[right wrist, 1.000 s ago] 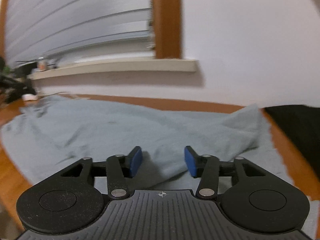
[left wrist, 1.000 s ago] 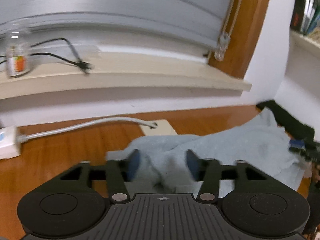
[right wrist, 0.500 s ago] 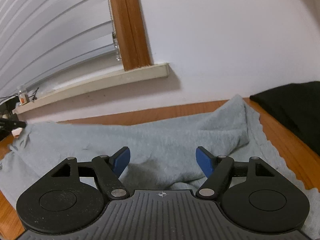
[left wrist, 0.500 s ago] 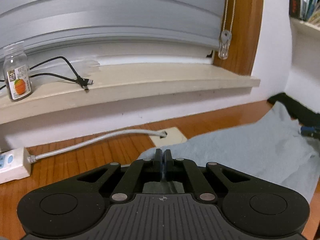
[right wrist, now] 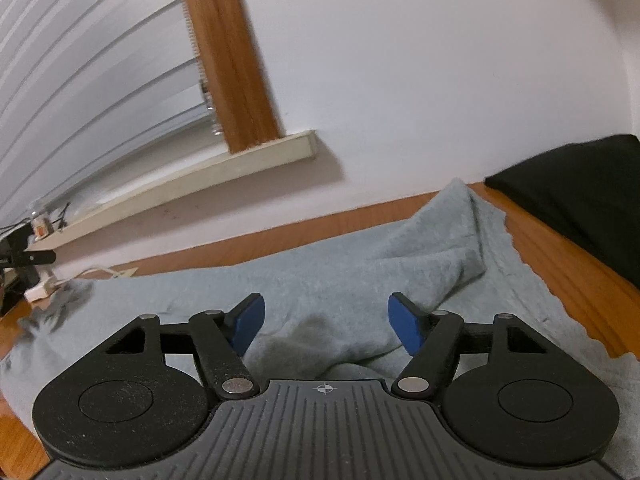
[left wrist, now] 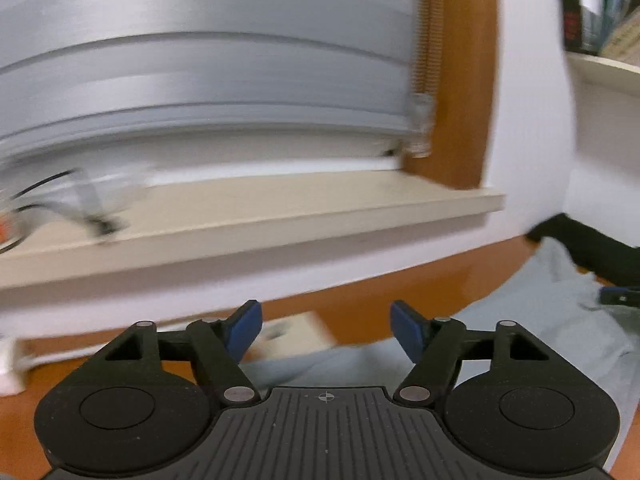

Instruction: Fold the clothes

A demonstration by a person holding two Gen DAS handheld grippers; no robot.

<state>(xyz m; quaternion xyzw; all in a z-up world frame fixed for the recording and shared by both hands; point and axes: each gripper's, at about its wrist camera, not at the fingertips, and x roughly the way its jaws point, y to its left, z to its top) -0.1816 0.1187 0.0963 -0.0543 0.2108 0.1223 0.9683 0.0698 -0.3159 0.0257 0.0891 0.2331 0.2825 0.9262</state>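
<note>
The pale blue-grey garment (right wrist: 328,280) lies spread over the wooden desk (right wrist: 560,248), most of it flat, running along the back edge under the wall. Toward the right end a part of it is rucked into a raised ridge with a doubled-over flap, and its wavy hem falls short of the desk's right edge, where bare wood shows. So it is laid out, but not folded square; whether the flap is a fold in progress or just a bunch cannot be settled from here.

The right tool (right wrist: 327,322) hangs low over the middle of the cloth with its blue pads apart and nothing between them, aimed at the ridge, probably the part that needs taking up or smoothing. The left tool (left wrist: 326,330) is at the garment's left end, near the back edge of the desk, its pads also spread wide and empty; that view is smeared by motion, so fine detail is lost. Cloth shows below and to the right of it (left wrist: 540,320).

Beyond the garment, a black cloth (right wrist: 580,200) sits at the far right corner of the desk. A white plate (left wrist: 288,336) and a white cable lie on the wood at the left, and the window sill (left wrist: 248,208) with its blinds runs above the back edge.
</note>
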